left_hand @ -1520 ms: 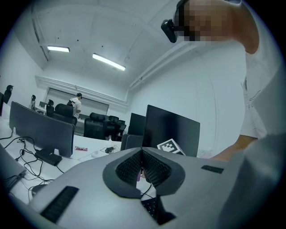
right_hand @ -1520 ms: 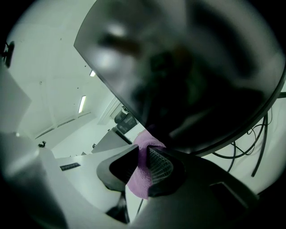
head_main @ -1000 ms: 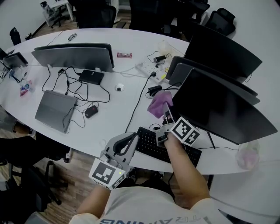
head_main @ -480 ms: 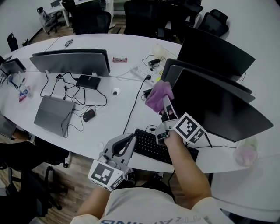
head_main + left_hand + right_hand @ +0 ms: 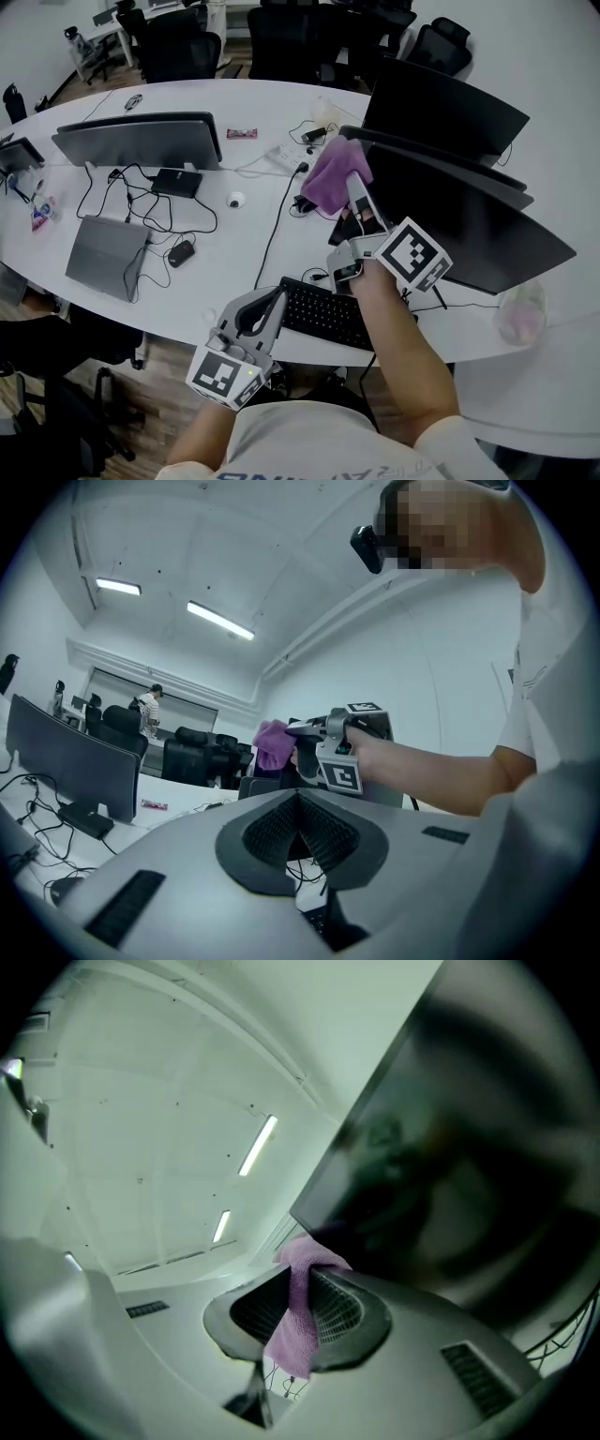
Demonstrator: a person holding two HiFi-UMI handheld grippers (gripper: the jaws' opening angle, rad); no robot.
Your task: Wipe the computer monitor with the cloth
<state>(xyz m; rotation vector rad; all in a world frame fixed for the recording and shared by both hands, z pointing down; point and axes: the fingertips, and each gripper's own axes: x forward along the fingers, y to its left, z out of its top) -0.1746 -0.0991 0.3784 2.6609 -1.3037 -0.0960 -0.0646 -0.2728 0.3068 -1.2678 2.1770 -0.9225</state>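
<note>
A purple cloth (image 5: 335, 177) is pinched in my right gripper (image 5: 354, 192), which is raised against the upper left edge of the nearest black monitor (image 5: 469, 225). In the right gripper view the cloth (image 5: 298, 1316) hangs between the shut jaws, and the dark monitor screen (image 5: 469, 1157) fills the right side, close by. My left gripper (image 5: 267, 309) hangs low at the table's near edge, left of the keyboard (image 5: 323, 314), jaws shut and empty. From the left gripper view the right gripper (image 5: 323, 752) and the cloth (image 5: 274, 745) show ahead.
A second black monitor (image 5: 441, 103) stands behind the first. On the white table (image 5: 234, 253) lie a grey monitor (image 5: 141, 141), a laptop (image 5: 98, 253), a mouse (image 5: 180, 251), cables and a power strip (image 5: 286, 157). Office chairs (image 5: 183, 47) stand beyond.
My right gripper has lifted the cloth up and away from the desk, toward the monitor's top left edge. The left gripper has stayed low.
</note>
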